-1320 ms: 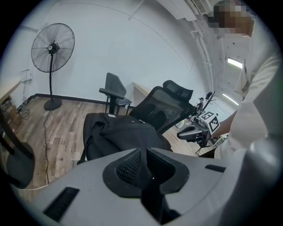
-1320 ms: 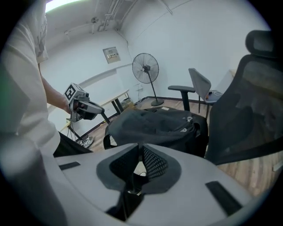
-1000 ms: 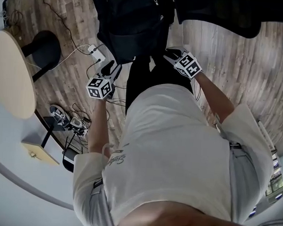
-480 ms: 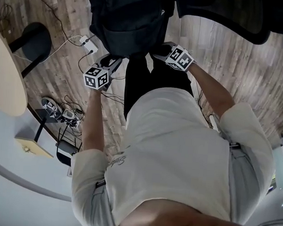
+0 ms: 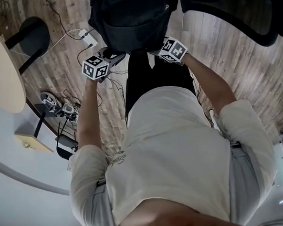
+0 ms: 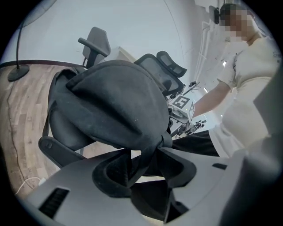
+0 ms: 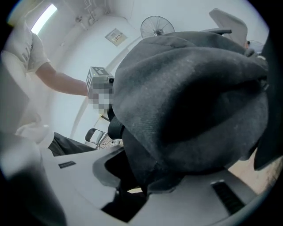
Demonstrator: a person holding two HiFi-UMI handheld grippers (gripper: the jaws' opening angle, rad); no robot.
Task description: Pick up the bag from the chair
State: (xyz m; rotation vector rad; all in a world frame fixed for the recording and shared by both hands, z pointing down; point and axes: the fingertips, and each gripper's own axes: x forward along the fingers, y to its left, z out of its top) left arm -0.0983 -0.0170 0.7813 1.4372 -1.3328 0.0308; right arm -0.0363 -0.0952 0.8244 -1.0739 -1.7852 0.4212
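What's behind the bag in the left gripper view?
A black office chair: its headrest and upper back show above the bag, which the left claw grips. The bag covers much of it.

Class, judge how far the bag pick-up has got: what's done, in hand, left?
Done: both grips are made. The left gripper and right gripper are each shut on a fold of the black backpack. In hand: the backpack hangs between them, by the office chair. Left: carrying it fully clear; whether it touches the seat cannot be told.
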